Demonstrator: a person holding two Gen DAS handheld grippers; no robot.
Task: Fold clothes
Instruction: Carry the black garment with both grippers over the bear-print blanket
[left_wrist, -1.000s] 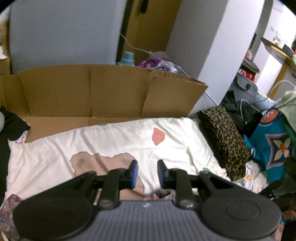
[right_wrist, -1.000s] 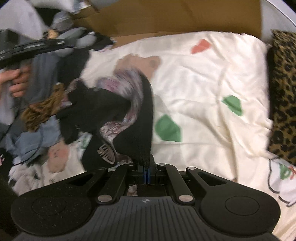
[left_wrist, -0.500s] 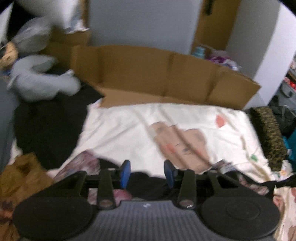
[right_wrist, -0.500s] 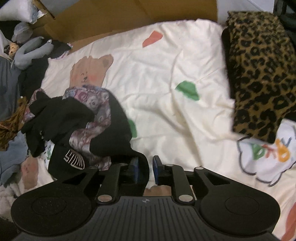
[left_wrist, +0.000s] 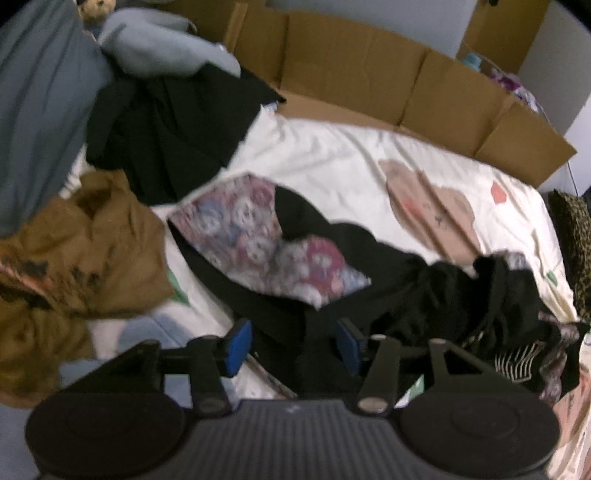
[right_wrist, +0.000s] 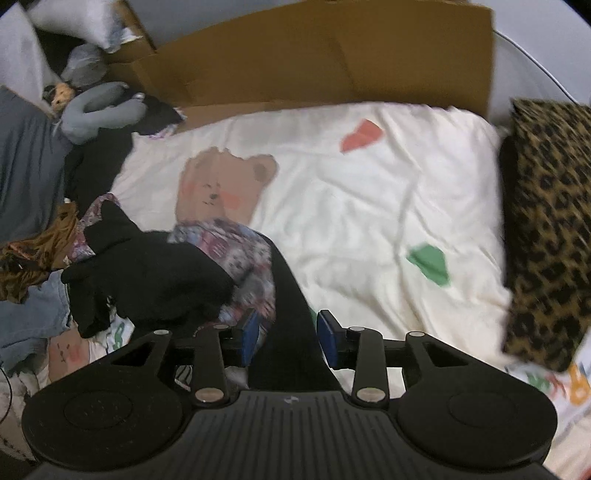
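Right wrist | right tongs (right_wrist: 289, 338) opening, black-and-floral garment (right_wrist: 236, 254) between pads | left tongs (left_wrist: 293, 345) opening over it

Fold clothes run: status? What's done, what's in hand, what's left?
Done: only the leopard-print piece looks folded, set aside at the bed's right edge.
In hand: the black and floral garment lies crumpled on the bear-print sheet. Both tools' jaws are opening; the right tool and left tool each have black fabric between the pads, ungripped.
Left: spreading and folding it, then the brown garment and the black pile.
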